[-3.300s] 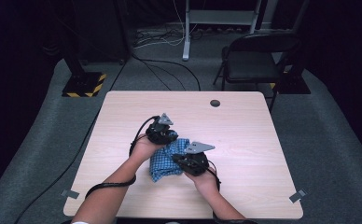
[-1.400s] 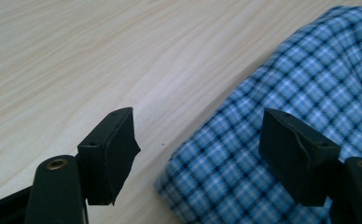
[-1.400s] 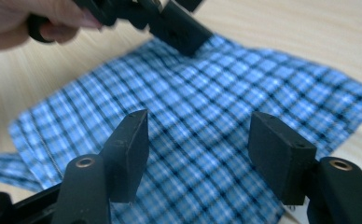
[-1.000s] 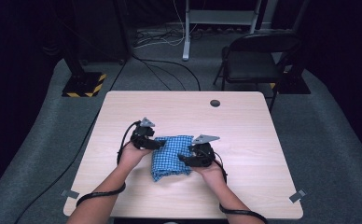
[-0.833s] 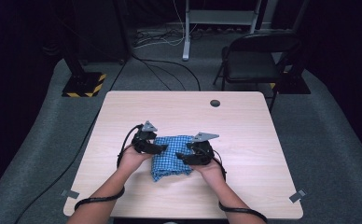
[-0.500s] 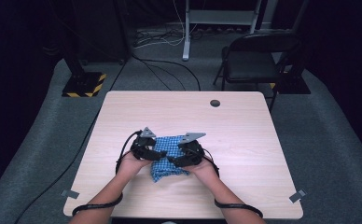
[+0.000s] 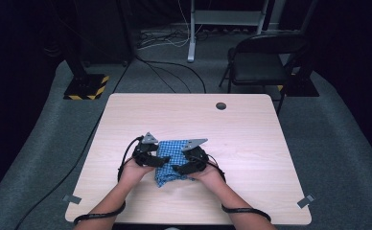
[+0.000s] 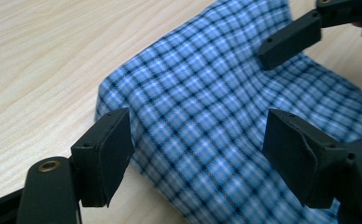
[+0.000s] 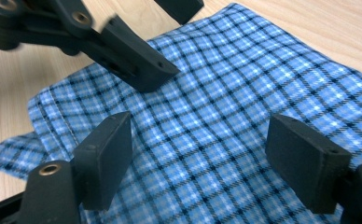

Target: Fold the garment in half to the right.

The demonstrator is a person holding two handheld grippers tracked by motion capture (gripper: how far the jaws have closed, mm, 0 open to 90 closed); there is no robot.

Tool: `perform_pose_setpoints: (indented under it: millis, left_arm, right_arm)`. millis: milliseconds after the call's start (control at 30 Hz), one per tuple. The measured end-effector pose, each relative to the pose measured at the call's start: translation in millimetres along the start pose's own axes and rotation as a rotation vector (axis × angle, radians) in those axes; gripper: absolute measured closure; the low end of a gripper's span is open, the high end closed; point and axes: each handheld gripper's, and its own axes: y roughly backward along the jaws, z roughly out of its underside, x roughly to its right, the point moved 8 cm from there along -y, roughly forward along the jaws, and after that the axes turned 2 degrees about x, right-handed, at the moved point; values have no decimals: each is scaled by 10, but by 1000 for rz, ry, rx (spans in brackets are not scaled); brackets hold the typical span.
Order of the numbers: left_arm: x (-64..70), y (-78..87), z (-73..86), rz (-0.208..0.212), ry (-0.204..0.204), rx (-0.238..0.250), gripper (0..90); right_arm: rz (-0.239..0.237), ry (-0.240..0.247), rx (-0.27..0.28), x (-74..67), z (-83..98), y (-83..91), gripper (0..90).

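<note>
Cloth first: it's a folded blue-and-black checked piece lying on the near half of the light wood table, a bit left of the middle, sitting right between the two hands. Its near edge looks a little rumpled and uneven in the high view.

Left gripper comes in from the left side of the cloth and the right gripper from the right, both angled inward so their tips nearly meet over the fabric. Both are released. In the left gripper view the jaws stand wide apart with the checked cloth lying between and below them, pads not pressing on anything, and it's the same story in the right gripper view. Both sets of jaws have just been opening, right one more so, with only loose cloth under the gap.

Each gripper view also catches the other gripper's black jaw poking in over the far part of the fabric.

Off the table's far right there's a dark folding chair, and a small dark hole sits near the table's far edge.
</note>
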Motion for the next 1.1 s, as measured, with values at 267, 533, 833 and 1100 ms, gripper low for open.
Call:
perform_pose_setpoints:
  millis: [267,533,833,1100]
  left_arm:
    - [127,13,80,7,-13,-31,227]
    - [141,-21,145,3,-15,-42,223]
    - [127,-39,187,6,-17,-46,223]
    - [139,-32,202,-1,-25,-50,224]
  right_arm:
    - [1,-13,-19,18,58,25,209]
    - [16,15,20,1,-98,161,214]
    - [12,-55,14,145,-82,5,214]
    - [32,-90,-3,284,-6,-33,217]
